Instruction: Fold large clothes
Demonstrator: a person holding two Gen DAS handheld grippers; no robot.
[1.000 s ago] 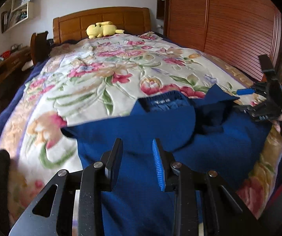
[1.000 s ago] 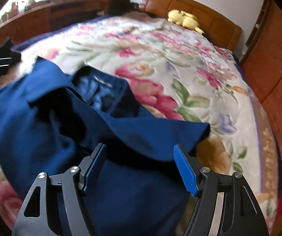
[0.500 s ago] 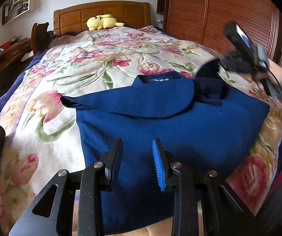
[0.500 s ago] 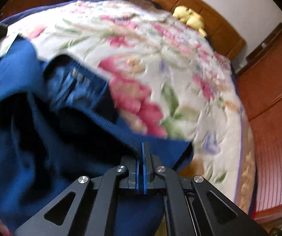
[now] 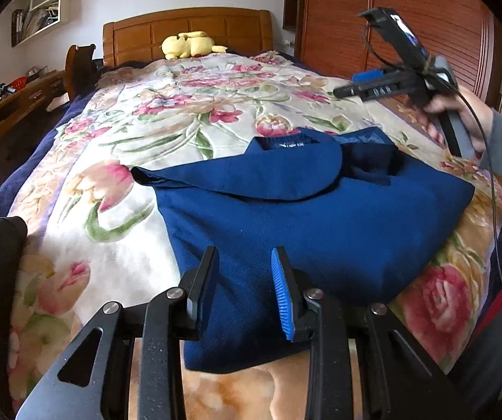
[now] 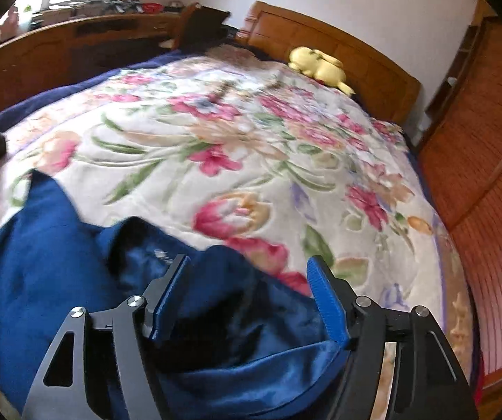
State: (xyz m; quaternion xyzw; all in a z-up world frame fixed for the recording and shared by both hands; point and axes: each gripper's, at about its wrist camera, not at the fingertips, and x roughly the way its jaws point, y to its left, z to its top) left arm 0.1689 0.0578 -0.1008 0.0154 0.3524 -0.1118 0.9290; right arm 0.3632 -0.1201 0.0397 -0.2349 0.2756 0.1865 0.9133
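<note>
**Grippers parted above a partly folded blue garment**

Left gripper (image 5: 242, 285): fingers held moderately apart with nothing between them, poised over the near end of the blue sweater (image 5: 306, 224). One finger carries a ribbed blue pad; the other shows black from this side.

Right gripper (image 6: 251, 301): fingers spread wide and empty, positioned above the garment's collar end. In the left wrist view the same tool (image 5: 347, 87) appears raised in the air beyond the sweater's right side, held in the person's right hand (image 5: 457, 112), with a thin cable trailing from it.

Blue sweater: lies on the floral blanket (image 5: 167, 133) close to the foot edge of the bed and toward its right side. A sleeve is folded across the chest, its cuff pointing toward the left edge of the bed. The neckline with its label faces the headboard (image 5: 188, 31). A darker crumpled fold sits just right of the collar. In the right wrist view the fabric nearest the fingers is rumpled and slightly blurred.

Surroundings: a yellow plush toy (image 5: 191, 43) rests at the head edge of the bed against the headboard. A slatted wooden wardrobe (image 5: 408, 17) stands along the bed's right side, and a wooden desk (image 6: 58, 42) runs along its left.
</note>
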